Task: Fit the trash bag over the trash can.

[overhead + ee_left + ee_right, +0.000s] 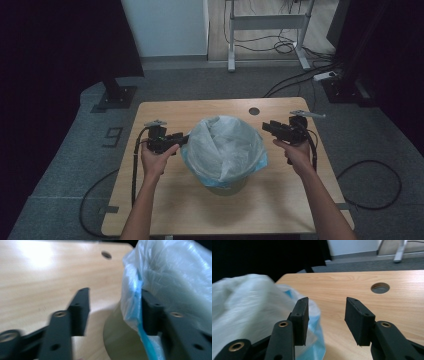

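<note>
High view first: the left gripper (pixel 181 140) sits at the left side of a bin (pixel 225 186) lined with a translucent plastic bag (pixel 225 147), its jaws pointing at the bag's rim. Left gripper view has those jaws standing apart with bare counter (pixel 37 285) between them; one jaw lies against the bag (pixel 175 272) and its blue edge (pixel 140 322), the other is clear of it, so nothing is clamped. The bin's pale wall (pixel 120 340) shows just below the jaws. To the right of the bag in the high view, the right gripper (pixel 267 128) is held near the rim, apart from it. Right gripper view shows the right gripper's jaws moderately wide and empty, the bag (pixel 249 307) beside and behind one jaw, and a round hole (pixel 380 287) in the counter (pixel 337 282) beyond the other.
</note>
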